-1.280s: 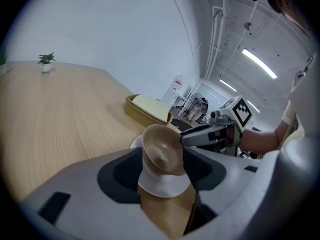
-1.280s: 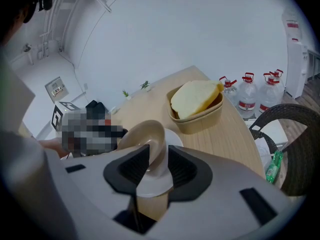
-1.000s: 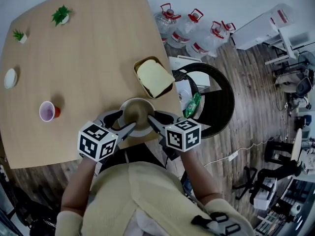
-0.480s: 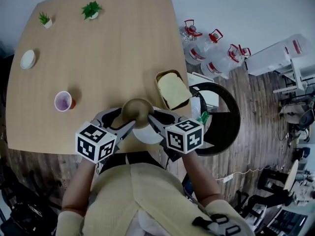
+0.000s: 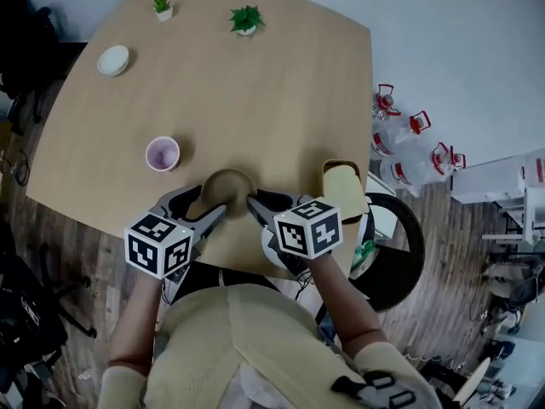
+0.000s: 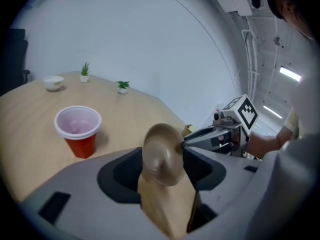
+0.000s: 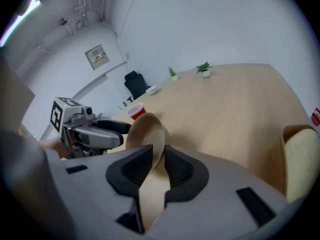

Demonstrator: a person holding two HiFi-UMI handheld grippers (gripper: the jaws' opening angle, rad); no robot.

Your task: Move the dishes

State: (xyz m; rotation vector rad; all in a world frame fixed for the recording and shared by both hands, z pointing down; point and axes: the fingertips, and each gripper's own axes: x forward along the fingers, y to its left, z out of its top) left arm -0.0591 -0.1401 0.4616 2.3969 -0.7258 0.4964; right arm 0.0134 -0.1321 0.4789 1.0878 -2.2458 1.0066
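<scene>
The brown bowl (image 5: 228,187) sits between the two grippers at the near edge of the wooden worktop (image 5: 255,100), straight ahead of the person. The left gripper (image 5: 211,201) comes at its left rim and the right gripper (image 5: 257,206) at its right rim, so the two sets of jaws face each other across the bowl.

In the left gripper view the bowl's rounded outer wall faces the camera and fills the gap between the jaws, with a pad against each side: the gripper is pinching the bowl. The tip of the right gripper shows just beyond, touching the far rim.

In the right gripper view the jaws stand only a narrow way apart, with the bowl's thin wall clamped edge-on between the pads. These jaws have just been closing further, and it is the bowl's wall that stands between them. Nothing shows inside the bowl.

A red cup (image 5: 163,154) with a pale pink inside stands upright on the worktop just beyond and to the left of the bowl, apart from it. A small white dish (image 5: 112,60) lies near the far left edge; its contents cannot be made out. Two small potted plants (image 5: 162,3) (image 5: 246,19) stand at the far side. At the worktop's right edge is a tan tub (image 5: 345,187), filled by a pale yellow slab.
</scene>
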